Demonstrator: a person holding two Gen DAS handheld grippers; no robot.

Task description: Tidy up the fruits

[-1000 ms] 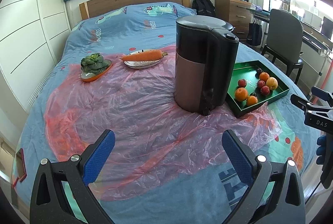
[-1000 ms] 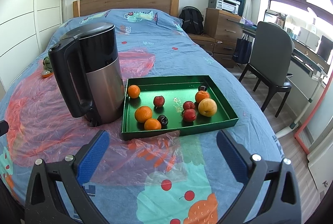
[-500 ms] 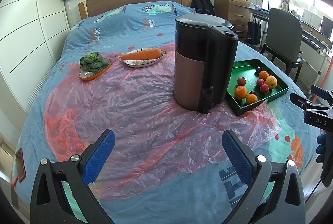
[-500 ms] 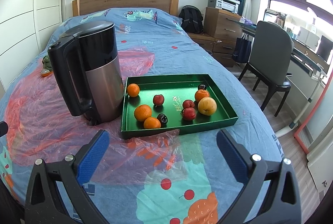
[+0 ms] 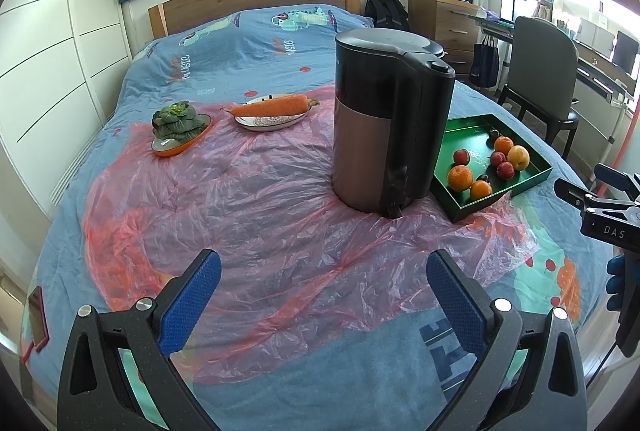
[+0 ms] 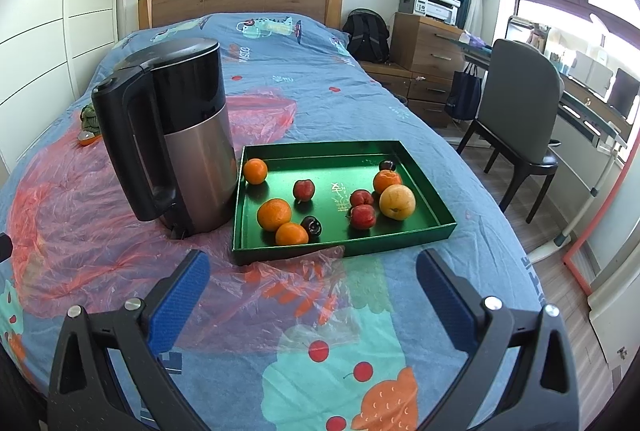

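Both grippers wide open, nothing held: left gripper (image 5: 323,285) hovers over the pink plastic sheet (image 5: 248,215), right gripper (image 6: 313,285) hovers near the front edge of the green tray (image 6: 416,231). All fruit sits loose in the tray, at 12 o'clock from the right gripper: four oranges (image 6: 274,214), three red fruits (image 6: 362,216), a yellow-orange fruit (image 6: 397,201), two dark cherries (image 6: 311,225), mixed, not grouped by kind. Whether sorting is underway or this scatter is the final layout can't be judged here. Kettle (image 6: 172,135) stands touching or just beside the tray's left wall, at 10 o'clock from the right gripper. If picking: come from above, straddle one fruit, mind neighbours; the front orange and cherry touch, as do the red pair. Round fruit rolls; tray floor looks slick, so close gently. Bedding is soft, tray may tilt if pressed.
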